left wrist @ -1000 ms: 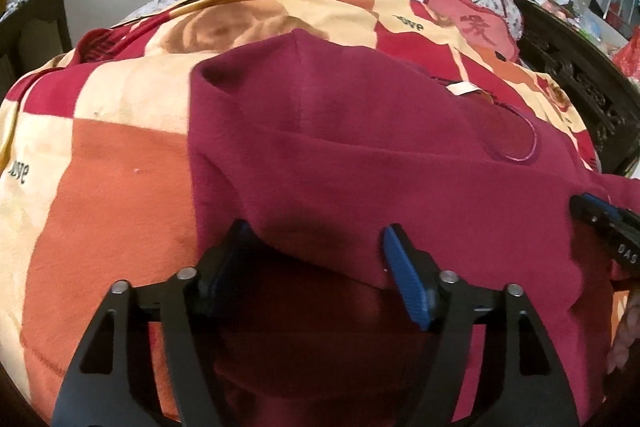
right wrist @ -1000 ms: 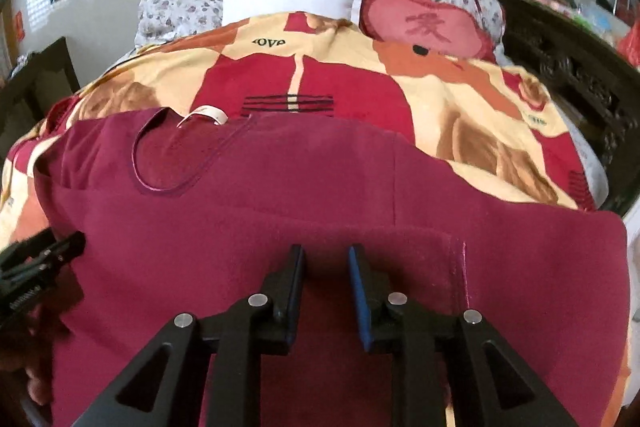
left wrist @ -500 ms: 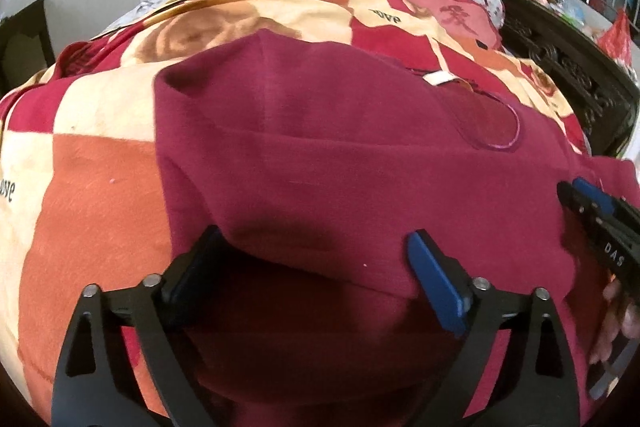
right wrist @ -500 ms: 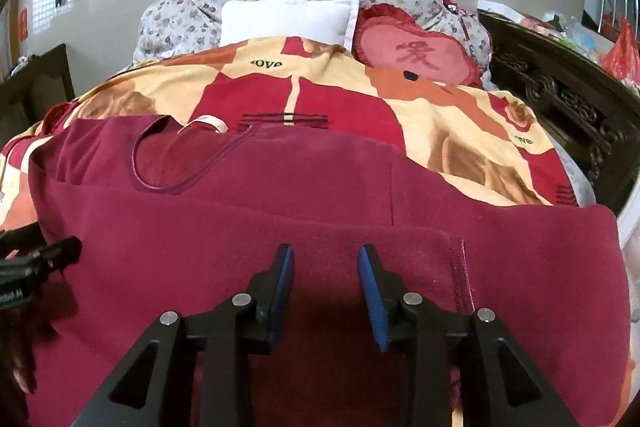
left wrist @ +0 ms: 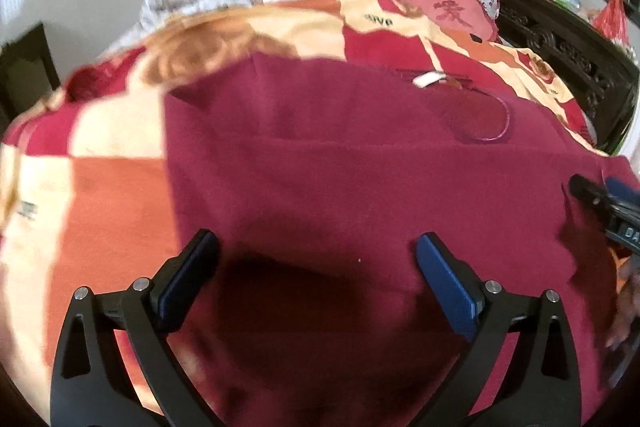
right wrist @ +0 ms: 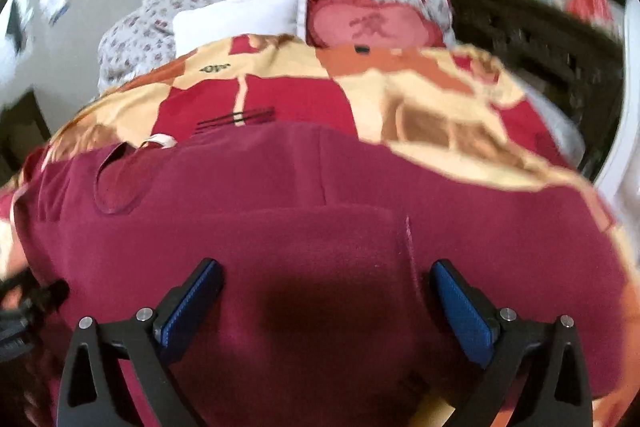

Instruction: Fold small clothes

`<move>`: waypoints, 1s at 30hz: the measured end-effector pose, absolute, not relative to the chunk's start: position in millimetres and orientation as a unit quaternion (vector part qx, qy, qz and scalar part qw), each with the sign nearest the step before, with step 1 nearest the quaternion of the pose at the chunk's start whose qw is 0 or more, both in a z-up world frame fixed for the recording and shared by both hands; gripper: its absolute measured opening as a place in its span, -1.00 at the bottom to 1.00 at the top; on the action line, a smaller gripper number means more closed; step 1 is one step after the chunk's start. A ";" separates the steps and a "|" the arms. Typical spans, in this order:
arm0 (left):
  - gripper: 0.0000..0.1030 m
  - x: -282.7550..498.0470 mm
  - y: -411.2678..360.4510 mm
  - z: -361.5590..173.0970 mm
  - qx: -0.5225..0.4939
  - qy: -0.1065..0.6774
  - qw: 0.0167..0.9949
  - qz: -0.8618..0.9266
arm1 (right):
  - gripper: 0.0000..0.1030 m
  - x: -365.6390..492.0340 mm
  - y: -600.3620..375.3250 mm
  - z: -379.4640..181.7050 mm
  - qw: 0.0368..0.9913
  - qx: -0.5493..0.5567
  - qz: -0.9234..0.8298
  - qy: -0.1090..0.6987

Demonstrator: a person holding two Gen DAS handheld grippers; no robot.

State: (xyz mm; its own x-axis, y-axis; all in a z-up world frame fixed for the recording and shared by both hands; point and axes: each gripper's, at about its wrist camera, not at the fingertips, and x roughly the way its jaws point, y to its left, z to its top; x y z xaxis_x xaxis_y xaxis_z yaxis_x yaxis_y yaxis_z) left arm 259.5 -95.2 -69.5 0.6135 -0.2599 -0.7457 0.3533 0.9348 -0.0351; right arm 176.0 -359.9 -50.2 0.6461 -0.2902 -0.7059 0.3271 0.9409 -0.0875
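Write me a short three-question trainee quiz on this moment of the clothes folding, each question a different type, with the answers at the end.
1. True or false: the left gripper is clamped on the maroon garment.
2. Multiple choice: where is the garment's white neck label? A) at the far edge, by the neckline; B) between the right gripper's fingers; C) on the white pillow.
3. Fill in: the garment lies on a patterned ____ in red, orange and cream.

Key
1. False: its jaws stand wide apart over the cloth, having just been opening.
2. A. The right gripper, also open after just opening, has only plain maroon cloth below it.
3. Blanket.
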 end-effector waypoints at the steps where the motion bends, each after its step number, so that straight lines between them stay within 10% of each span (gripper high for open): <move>1: 0.95 250.9 -92.3 -61.6 0.058 0.395 0.901 -0.170 | 1.00 170.2 -353.9 -42.5 0.911 0.008 -0.169 0.377; 12: 0.95 160.3 -78.0 -69.8 -0.004 0.437 0.875 -0.210 | 0.94 56.8 -350.3 14.7 0.926 -0.030 -0.160 0.341; 17: 0.95 144.5 -87.4 -94.8 0.033 0.434 0.879 -0.197 | 0.17 33.2 -474.6 35.1 0.896 0.052 -0.242 0.368; 30: 0.96 145.1 -84.9 -99.9 0.030 0.438 0.877 -0.196 | -0.06 17.7 -621.3 -45.3 0.819 0.302 -0.207 0.441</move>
State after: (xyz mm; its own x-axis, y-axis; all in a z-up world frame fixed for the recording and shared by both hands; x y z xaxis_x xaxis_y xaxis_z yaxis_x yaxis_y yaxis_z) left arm 145.1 -84.9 -99.9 0.5392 -0.3178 -0.7799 0.3707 0.9211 -0.1191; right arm 17.7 -621.3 -45.3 0.5251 -0.0725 -0.8480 0.6051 0.7325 0.3120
